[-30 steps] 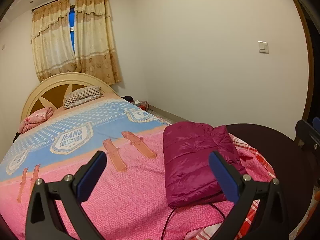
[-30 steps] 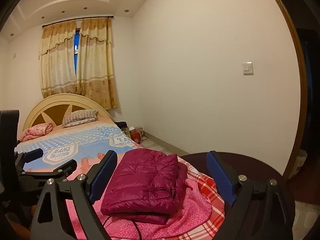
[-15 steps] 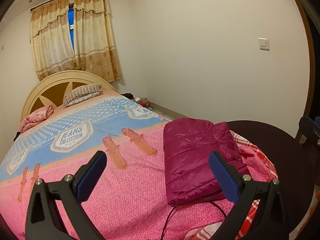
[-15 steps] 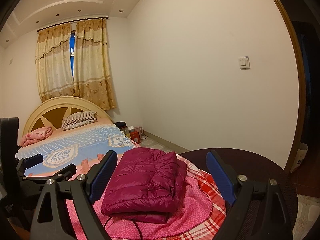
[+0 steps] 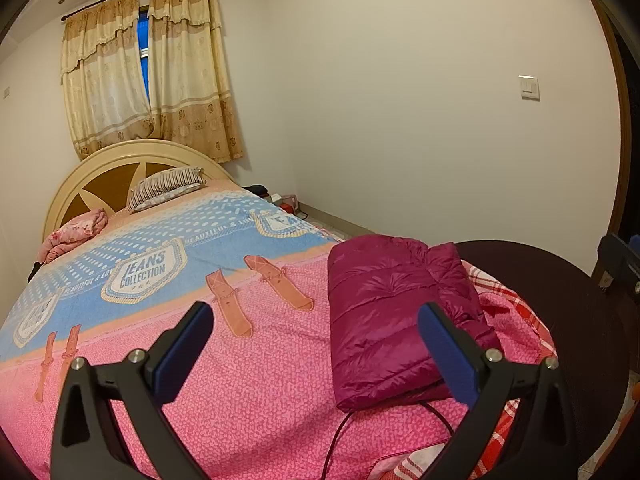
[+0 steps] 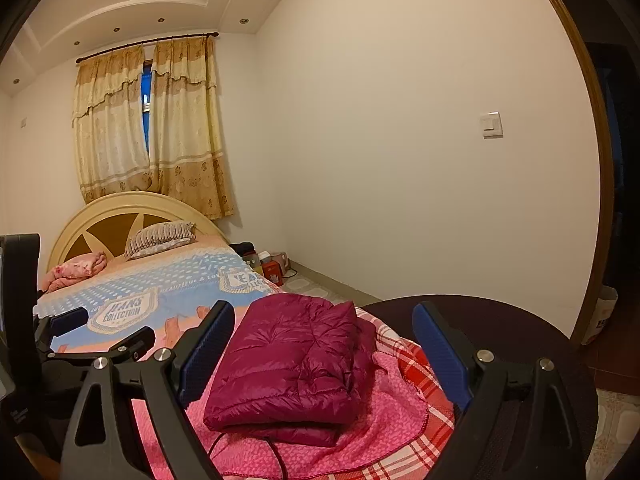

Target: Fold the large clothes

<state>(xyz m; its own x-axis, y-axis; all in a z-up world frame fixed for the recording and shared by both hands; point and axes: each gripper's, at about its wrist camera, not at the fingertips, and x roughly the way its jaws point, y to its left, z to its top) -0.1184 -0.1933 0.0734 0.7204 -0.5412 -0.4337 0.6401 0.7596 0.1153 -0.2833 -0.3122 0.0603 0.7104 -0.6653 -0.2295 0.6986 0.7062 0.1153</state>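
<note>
- The left tongs (image 5: 316,344) stand spread wide with nothing between the blue pads, hovering above the pink blanket (image 5: 248,392); I judge they are kept clear because no grip is needed right now.
- The bed (image 5: 132,264) stretches away to the left, with a striped pillow (image 5: 168,186) by the headboard; its broad flat top is likely why the folding is done here.
- The jacket (image 5: 384,312), a maroon puffer, lies near the foot of the bed as a compact, squared bundle, layers stacked, touching neither tongs. It looks folded already.
- A thin black cable (image 5: 340,432) runs out from under the jacket's near edge.
- The right tongs (image 6: 324,344) are also spread and empty, aimed over the jacket (image 6: 288,364), seemingly held back from it.
- Farthest right, a dark round counter (image 6: 512,320) sits just beside the bed's corner.
</note>
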